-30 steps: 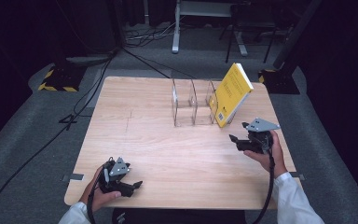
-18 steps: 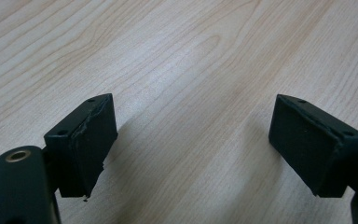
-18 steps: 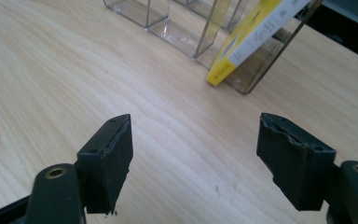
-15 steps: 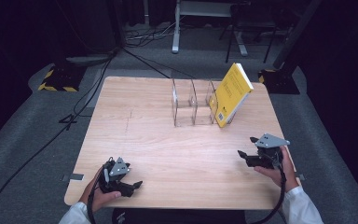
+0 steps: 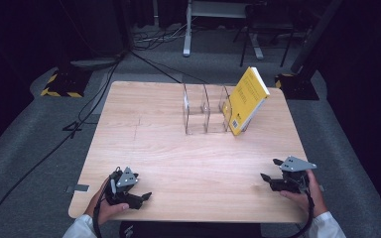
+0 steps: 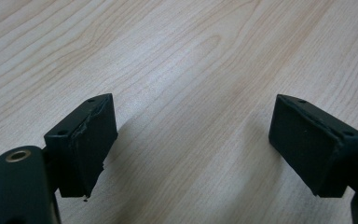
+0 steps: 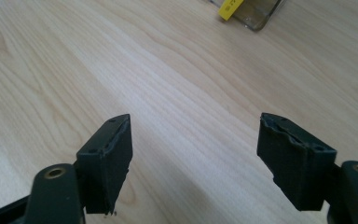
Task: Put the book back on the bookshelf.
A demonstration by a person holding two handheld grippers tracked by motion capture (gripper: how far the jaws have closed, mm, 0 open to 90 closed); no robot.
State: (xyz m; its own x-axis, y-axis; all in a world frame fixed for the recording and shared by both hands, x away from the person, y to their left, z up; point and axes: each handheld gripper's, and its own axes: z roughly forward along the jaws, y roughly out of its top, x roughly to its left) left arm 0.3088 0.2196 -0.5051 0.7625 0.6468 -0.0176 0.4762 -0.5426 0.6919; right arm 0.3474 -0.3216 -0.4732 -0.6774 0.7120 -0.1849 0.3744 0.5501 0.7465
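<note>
A yellow book point(image 5: 247, 99) leans tilted in the right end of a clear plastic divider rack point(image 5: 204, 110) at the back middle of the wooden table point(image 5: 178, 153). My left gripper point(image 5: 141, 195) rests near the front left corner, open, with bare wood between its jaws point(image 6: 191, 154). My right gripper point(image 5: 271, 170) sits low near the front right edge, open and holding nothing point(image 7: 193, 158). A corner of the yellow book point(image 7: 230, 8) and of the clear rack point(image 7: 256, 11) shows at the top of the right gripper view.
Dark floor surrounds the table, with black cables point(image 5: 94, 99) at the left and yellow-black striped bases point(image 5: 59, 84) beyond. A white stand point(image 5: 188, 29) and chair legs point(image 5: 258, 44) are behind the table. Bare wood lies between the two grippers.
My right gripper has drawn back from near the book toward the front right edge and sunk lower. The left gripper has stayed put.
</note>
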